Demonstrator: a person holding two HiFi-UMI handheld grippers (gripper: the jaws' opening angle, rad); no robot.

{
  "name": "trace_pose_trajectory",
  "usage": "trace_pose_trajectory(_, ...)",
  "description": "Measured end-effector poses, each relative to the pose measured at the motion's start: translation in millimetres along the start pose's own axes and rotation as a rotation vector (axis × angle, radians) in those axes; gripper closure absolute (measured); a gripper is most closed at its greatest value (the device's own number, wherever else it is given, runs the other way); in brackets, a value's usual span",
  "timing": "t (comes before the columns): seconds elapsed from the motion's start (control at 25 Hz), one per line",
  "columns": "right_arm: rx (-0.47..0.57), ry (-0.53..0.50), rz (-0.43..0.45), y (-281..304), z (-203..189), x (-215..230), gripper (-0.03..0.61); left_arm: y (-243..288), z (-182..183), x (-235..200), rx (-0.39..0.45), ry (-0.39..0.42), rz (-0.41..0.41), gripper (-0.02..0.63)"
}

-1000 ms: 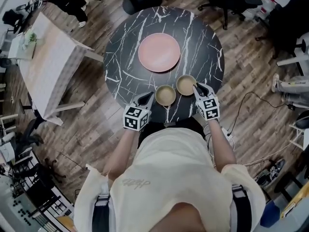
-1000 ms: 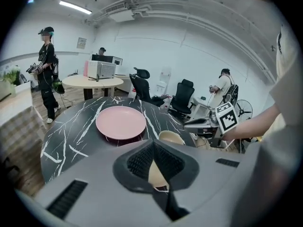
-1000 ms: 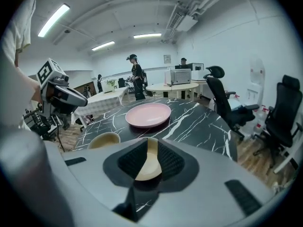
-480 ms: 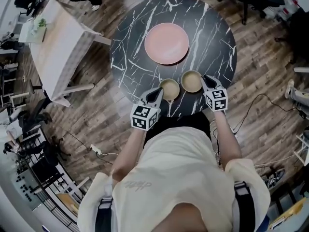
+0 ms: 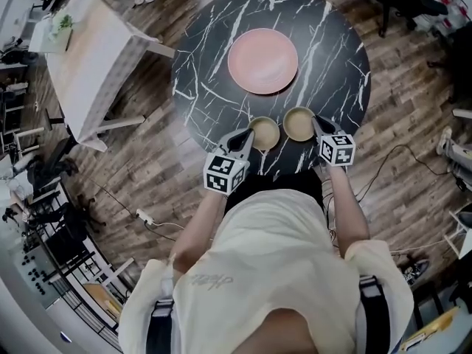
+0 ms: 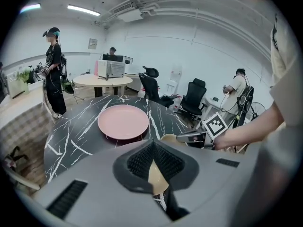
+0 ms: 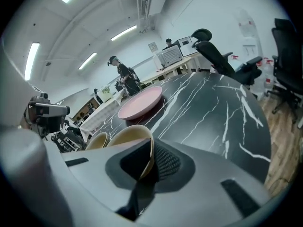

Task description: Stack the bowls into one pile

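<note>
2 bowls side by side on table (image 5: 214,65) near front edge, plate (image 5: 262,60) behind. Left gripper (image 5: 242,140) pinched tight on left bowl (image 5: 264,133) at near rim. Right gripper (image 5: 321,126) jaws just closed in on right bowl (image 5: 299,124) — rim wall caught between pads. Lift judged in hand: grip to be confirmed firm before raising; 1 bowl to be kept level, centred over other — lowered straight, released only once nested.
</note>
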State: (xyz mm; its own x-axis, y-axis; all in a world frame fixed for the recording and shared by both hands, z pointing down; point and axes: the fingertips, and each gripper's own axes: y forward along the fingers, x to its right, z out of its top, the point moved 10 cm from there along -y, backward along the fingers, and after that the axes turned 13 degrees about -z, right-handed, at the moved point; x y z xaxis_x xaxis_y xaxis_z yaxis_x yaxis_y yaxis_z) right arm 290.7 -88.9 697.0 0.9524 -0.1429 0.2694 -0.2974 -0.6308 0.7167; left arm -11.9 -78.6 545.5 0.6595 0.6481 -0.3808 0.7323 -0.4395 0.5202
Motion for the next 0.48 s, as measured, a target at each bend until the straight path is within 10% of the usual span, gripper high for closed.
trace_pose_trajectory(0.48,0.009,-0.130,-0.012,-12,29,-15,0.560,-11,2,-15,0.043,-0.025,0.012,0.595)
